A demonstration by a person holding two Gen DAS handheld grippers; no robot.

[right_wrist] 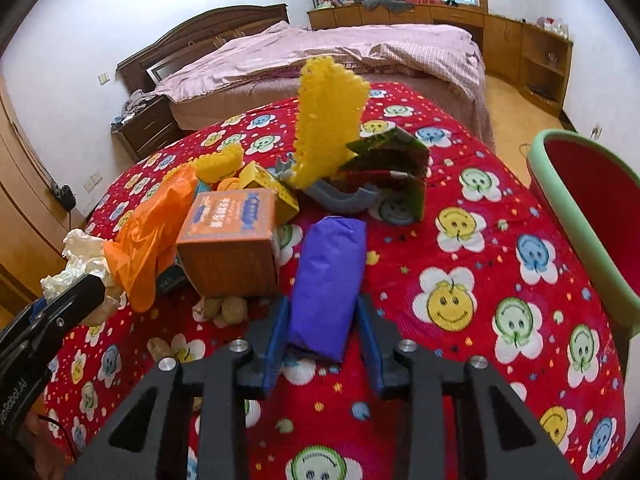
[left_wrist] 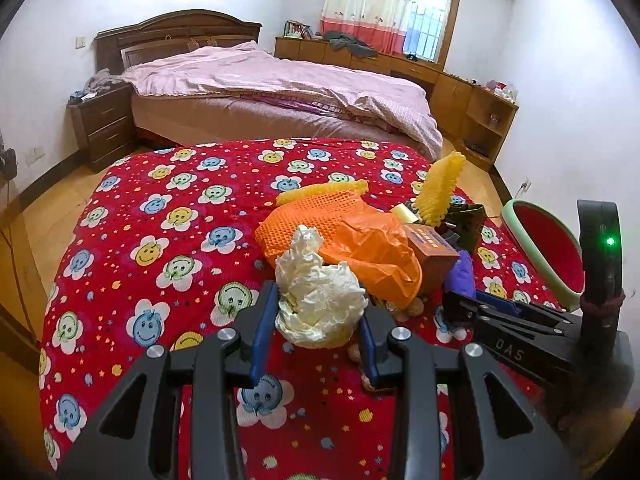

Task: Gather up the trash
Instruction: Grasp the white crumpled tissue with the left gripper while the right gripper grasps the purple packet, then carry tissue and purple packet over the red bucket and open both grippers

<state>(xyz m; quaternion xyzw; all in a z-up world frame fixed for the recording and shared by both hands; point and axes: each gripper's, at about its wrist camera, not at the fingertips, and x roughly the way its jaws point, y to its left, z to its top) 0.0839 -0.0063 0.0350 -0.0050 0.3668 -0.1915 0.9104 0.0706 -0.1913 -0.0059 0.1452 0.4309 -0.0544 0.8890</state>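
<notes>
Crowding the left claw [left_wrist: 318, 312] gripping paper wad [left_wrist: 316, 292], right claw [right_wrist: 324, 320] clamping purple packet [right_wrist: 328, 280]: orange box [right_wrist: 230, 248]

"DAS" on right tongs [left_wrist: 460, 304]

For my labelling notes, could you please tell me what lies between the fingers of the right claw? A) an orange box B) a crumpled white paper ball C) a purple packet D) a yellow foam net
C: in the right wrist view the purple packet sits between the right claw's blue fingers, while the paper ball is in the left claw.
</notes>
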